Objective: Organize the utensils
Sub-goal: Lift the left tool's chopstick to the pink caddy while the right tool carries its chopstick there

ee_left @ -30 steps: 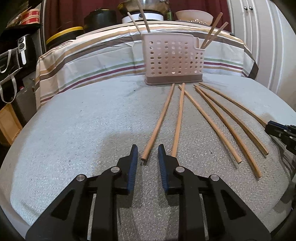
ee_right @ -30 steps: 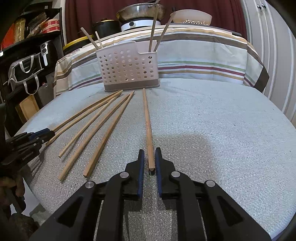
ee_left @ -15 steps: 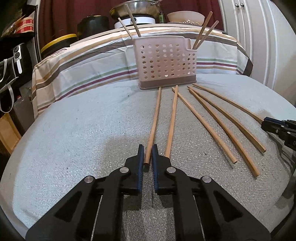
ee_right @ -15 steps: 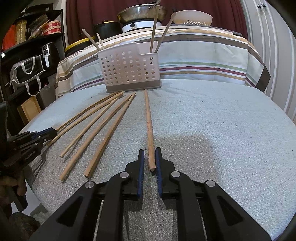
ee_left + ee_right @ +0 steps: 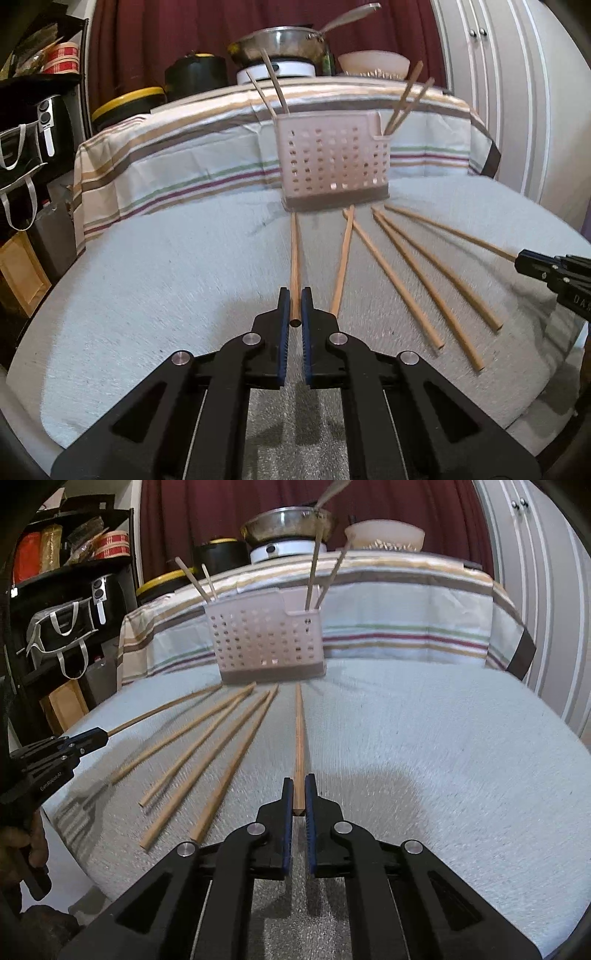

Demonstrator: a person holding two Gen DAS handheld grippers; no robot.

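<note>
- The left gripper [image 5: 295, 308] is clamping the near end of one wooden chopstick [image 5: 294, 258], blue pads pinched tight on its tip, with almost no gap showing.
- The right gripper [image 5: 299, 794] is doing the same on the rightmost chopstick [image 5: 299, 738]: jaws narrowed right down on the square butt end.
- Both held sticks are running lengthwise straight away from the grippers, their far tips pointing at the foot of the perforated utensil caddy [image 5: 332, 162].
- The left one looks to be coming up off the white table cover [image 5: 147, 295]; whether its far tip is clear of the cover, I cannot tell.
- Four loose chopsticks [image 5: 417, 280] are lying between the two grippers, fanned out, far tips bunching near the caddy base, near ends spreading toward the table edge.
- Pairs of chopsticks are already standing tilted in the caddy's left compartment [image 5: 273, 85] and its right corner pocket [image 5: 406, 96].
- To do this lift well, I'd judge: each stick is being gripped at its very end, so it could pivot or droop; raise slowly and keep the squeeze firm.
- Swing the far tip up and over, so the stick is going down into a caddy compartment end first without snagging a side hole.
- Keep the two long sticks from crossing on the way.
</note>
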